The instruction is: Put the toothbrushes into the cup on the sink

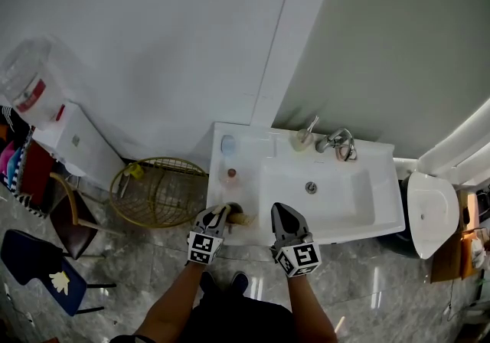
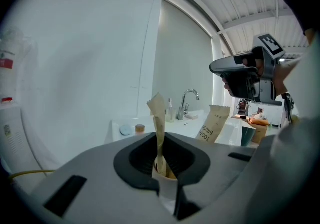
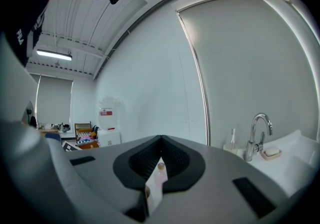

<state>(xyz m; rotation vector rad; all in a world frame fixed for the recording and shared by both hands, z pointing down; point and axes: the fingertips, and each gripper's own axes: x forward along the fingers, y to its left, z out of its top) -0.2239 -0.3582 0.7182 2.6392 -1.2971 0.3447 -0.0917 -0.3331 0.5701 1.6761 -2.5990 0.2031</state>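
A person stands at a white ceramic sink (image 1: 380, 204) with a claw in each hand. The left claw (image 1: 219, 216) is clamped on a thin brown kraft-paper toothbrush packet (image 2: 159, 118), which stands upright out of its nearly closed jaws over the sink's front left corner. A second brown paper packet printed with the word toothbrush (image 2: 215, 122) stands just to the right of it, leaning a little, and a dark teal cup (image 2: 247, 135) shows beside that one; the claw's grey body hides their feet, so whether the packet sits in the cup cannot be told. The right claw (image 1: 281, 212) hangs over the sink's front rim with its jaws pressed together and nothing between them. At the back of the counter stand a chrome tap (image 1: 337, 140) and a clear soap bottle (image 1: 304, 138).
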